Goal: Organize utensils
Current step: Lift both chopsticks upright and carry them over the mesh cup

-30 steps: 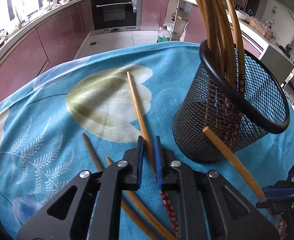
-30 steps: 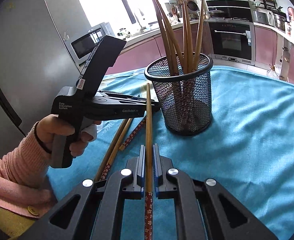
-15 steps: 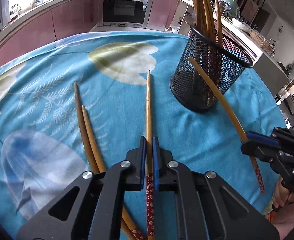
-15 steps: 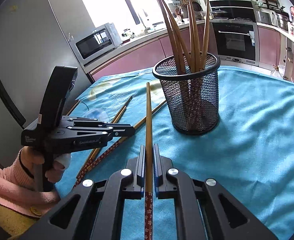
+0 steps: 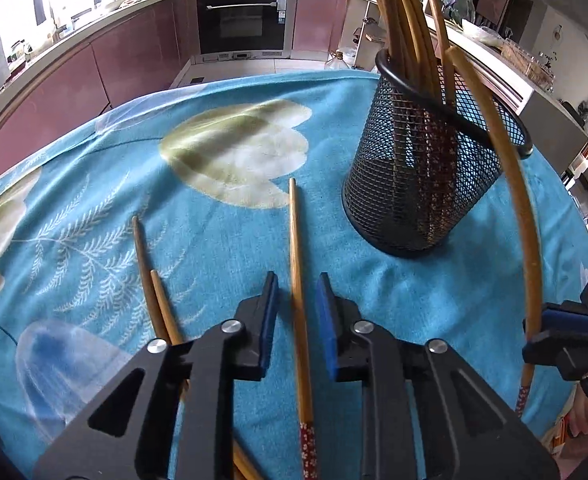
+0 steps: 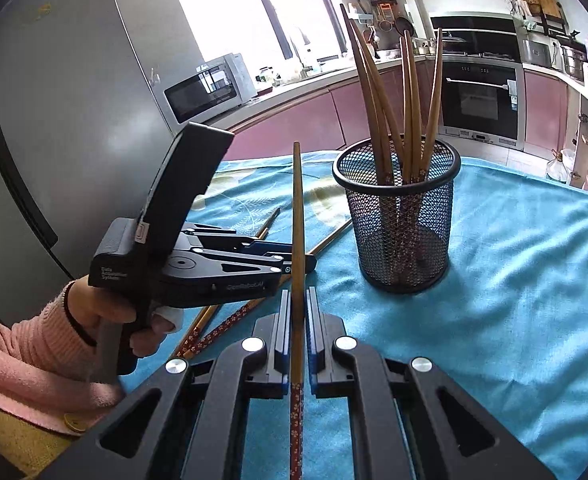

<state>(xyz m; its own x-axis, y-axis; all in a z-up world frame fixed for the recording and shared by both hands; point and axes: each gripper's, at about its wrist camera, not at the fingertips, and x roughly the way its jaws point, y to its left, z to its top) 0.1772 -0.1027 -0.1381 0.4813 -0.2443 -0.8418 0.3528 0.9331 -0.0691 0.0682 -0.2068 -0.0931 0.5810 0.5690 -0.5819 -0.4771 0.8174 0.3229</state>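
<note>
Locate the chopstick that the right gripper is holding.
In the right wrist view, the chopstick is clamped in the right gripper, pointing up left of the mesh cup.

I count one black mesh holder on the far right, with five chopsticks standing in it. Three more chopsticks lie loose on the tabletop nearby. One chopstick sits in my right claw.
</note>
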